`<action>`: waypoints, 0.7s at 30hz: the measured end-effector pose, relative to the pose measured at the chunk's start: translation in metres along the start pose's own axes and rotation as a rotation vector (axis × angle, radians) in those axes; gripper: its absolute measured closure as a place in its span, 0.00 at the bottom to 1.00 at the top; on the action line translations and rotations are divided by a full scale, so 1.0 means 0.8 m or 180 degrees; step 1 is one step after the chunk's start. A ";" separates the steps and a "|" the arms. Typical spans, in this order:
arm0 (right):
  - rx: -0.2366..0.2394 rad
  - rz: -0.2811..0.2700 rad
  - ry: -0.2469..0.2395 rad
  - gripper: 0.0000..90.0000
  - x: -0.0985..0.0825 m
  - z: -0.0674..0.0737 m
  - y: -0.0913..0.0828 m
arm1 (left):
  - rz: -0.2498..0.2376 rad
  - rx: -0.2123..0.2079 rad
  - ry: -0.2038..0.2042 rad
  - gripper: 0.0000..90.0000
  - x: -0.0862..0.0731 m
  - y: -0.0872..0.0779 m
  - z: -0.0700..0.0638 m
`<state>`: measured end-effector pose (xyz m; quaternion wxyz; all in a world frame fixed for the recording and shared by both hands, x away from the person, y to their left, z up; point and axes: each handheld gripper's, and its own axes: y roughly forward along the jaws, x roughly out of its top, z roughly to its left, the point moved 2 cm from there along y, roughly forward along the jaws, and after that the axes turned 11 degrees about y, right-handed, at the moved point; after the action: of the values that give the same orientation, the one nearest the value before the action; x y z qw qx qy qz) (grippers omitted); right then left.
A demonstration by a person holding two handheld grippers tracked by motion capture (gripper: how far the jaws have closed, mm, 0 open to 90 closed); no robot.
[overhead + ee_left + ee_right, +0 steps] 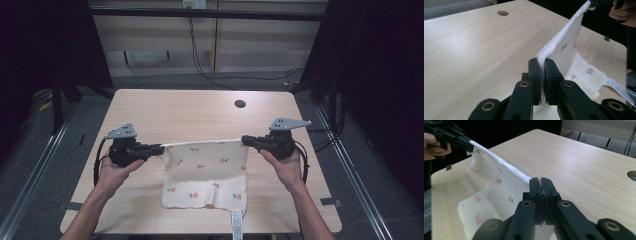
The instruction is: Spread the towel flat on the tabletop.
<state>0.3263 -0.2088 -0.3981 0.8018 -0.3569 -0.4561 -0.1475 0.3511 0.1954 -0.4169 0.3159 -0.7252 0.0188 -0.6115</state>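
Note:
A white cloth point(205, 175) printed with small red flowers hangs stretched between my two grippers, its lower part lying folded on the wooden table point(190, 110). My left gripper point(161, 148) is shut on the cloth's upper left corner, and the right gripper point(245, 140) is shut on the upper right corner. In the left gripper view the jaws point(542, 62) pinch the cloth's thick edge point(566, 37), which runs up to the other gripper point(596, 3). The right gripper view has its jaws point(540, 181) pressed together on the cloth point(496, 172).
A round cable hole point(240, 104) sits in the table's far right part. A white care label point(237, 225) trails from the cloth over the near table edge. Black cables point(200, 60) run across the floor behind the table, and dark frame posts stand at both sides.

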 end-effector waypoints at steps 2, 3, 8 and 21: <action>-0.0007 0.0017 0.0096 0.98 -0.001 -0.014 0.012 | 0.0072 0.0017 -0.0026 0.94 -0.002 0.011 0.012; -0.0036 0.0043 0.0138 0.98 -0.003 -0.024 0.023 | 0.0091 0.0043 -0.0091 0.94 -0.004 0.020 0.022; -0.0121 0.0064 0.0242 0.98 -0.001 -0.045 0.050 | 0.0137 0.0120 -0.0311 0.94 -0.005 0.039 0.049; -0.0664 0.0145 0.0569 0.72 -0.014 -0.100 0.065 | 0.0181 0.0425 -0.0547 0.63 -0.027 0.042 0.070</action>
<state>0.3999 -0.2296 -0.4565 0.8009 -0.4340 -0.3569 -0.2070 0.4081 0.2021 -0.4548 0.3812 -0.7515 -0.0285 -0.5378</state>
